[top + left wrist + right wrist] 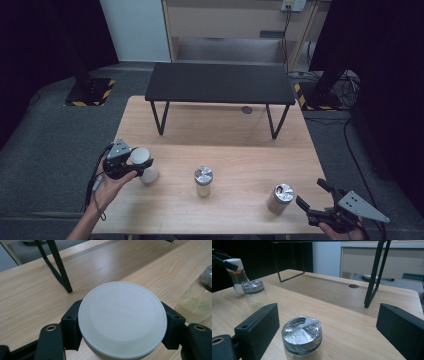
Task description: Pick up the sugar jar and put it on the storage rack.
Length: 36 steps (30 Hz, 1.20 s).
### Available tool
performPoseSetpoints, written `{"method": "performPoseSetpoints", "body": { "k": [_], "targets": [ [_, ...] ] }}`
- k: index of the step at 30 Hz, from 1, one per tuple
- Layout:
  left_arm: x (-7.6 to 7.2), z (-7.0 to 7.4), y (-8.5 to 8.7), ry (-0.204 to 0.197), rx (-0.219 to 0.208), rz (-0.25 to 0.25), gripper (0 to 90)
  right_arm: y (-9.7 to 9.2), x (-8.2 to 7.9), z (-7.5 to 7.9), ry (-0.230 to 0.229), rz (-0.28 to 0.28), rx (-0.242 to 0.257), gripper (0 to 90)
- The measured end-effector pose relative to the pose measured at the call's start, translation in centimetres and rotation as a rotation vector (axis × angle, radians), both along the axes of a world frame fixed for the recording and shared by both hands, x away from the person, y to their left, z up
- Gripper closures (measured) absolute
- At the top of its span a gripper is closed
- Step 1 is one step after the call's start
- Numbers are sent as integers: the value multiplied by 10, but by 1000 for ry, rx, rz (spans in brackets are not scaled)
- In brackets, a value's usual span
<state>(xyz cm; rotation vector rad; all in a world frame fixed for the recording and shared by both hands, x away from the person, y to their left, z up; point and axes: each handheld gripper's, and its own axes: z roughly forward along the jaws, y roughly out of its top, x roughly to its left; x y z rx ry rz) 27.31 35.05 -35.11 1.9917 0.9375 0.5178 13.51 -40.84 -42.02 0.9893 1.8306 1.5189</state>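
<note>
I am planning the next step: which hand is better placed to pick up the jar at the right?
Right. The right gripper stands open just beside that jar; the left gripper is already shut on the white-lidded jar.

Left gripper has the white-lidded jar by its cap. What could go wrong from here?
1. The left gripper clamps only the white lid; lifting or twisting may loosen it and drop the jar.
2. The middle jar stands close by; a sideways swing could topple it.
3. The right gripper, open, sits near the right jar and may nudge it.
</note>
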Motion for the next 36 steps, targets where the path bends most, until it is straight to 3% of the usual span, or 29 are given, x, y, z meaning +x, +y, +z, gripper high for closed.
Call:
{"method": "performPoseSetpoints", "body": {
  "k": [16,24,36],
  "targets": [
    [14,37,-15,25,52,-126,324,-1,1,-1,1,10,11,37],
    [22,48,-17,55,37,-156,324,-2,0,-1,0,11,18,27],
    [37,73,-31,100,75,-188,325,-2,1,-1,0,22,12,22]
  ]
}}
